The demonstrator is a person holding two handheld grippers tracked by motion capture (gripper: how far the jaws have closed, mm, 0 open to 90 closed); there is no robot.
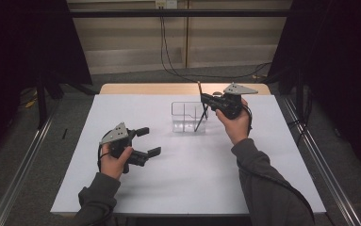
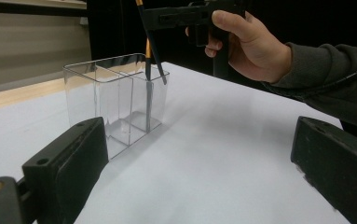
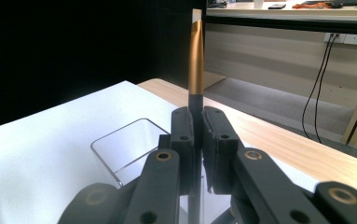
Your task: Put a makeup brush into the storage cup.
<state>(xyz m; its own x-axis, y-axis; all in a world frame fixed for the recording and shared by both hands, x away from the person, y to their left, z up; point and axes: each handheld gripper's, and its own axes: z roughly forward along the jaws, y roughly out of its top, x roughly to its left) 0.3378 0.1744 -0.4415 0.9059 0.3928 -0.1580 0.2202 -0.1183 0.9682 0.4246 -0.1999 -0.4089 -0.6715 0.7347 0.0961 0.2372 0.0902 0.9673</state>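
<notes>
Pen (image 1: 201, 110) stands tilted in clear organizer (image 1: 182, 116), clamped by right gripper (image 1: 206, 100).

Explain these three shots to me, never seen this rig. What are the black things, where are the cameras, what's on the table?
No robot here: a person holds hand-operated tongs in each hand, each carrying its own camera. The high view looks down from above the person's side of the white table. The other two pictures look along each tool's own black jaws.

On the table stands a clear plastic organizer with compartments. The right tongs are shut on a slim pen or brush, black with a gold section, whose lower end is inside the organizer's compartment nearest that hand. Its exact type is hard to tell.

The left tongs rest lower left in the high view, jaws open and holding nothing, pointed toward the organizer.
</notes>
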